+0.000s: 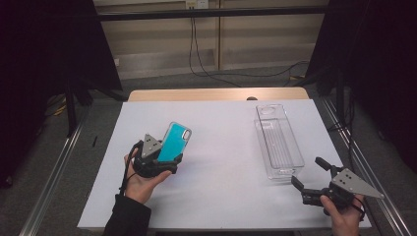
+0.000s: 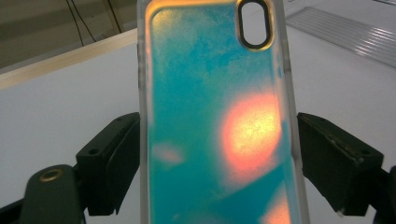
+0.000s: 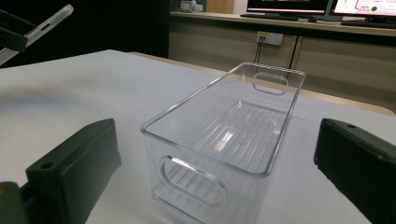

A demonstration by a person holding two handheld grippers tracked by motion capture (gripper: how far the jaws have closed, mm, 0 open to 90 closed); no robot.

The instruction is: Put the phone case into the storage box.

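A: What has the left gripper point(image 1: 164, 164) got?

B: A turquoise phone case point(image 1: 173, 142), clamped across its width near the lower end. In the left gripper view each jaw presses a clear side rail of the phone case point(image 2: 215, 121), so the jaws stand wide but they are closed on it. The case is held up off the white table point(image 1: 221, 162), tilted, over the left part of it.

A: How will it handle?

B: Light, I judge; just an empty shell. The clear rim looks like soft, flexible plastic, so a hard squeeze across the width could bow it inward and let it pop out. The glossy back looks slippery too.

A: So where is the best hold?

B: Across the side rails, as now, but low and well away from the camera cutout point(image 2: 254, 23), where the frame is thinnest. Firm, not crushing.

A: And the right gripper point(image 1: 309, 174)?

B: Its jaws are spread apart with nothing between them. It rests near the table's right front corner, pointing at the near end of the clear plastic bin point(image 1: 278, 142). In the right gripper view that bin point(image 3: 224, 140) is empty, with a ribbed floor and handle slots.

A: Is the bin a risk?

B: It looks stiff and light, so a nudge might slide it.
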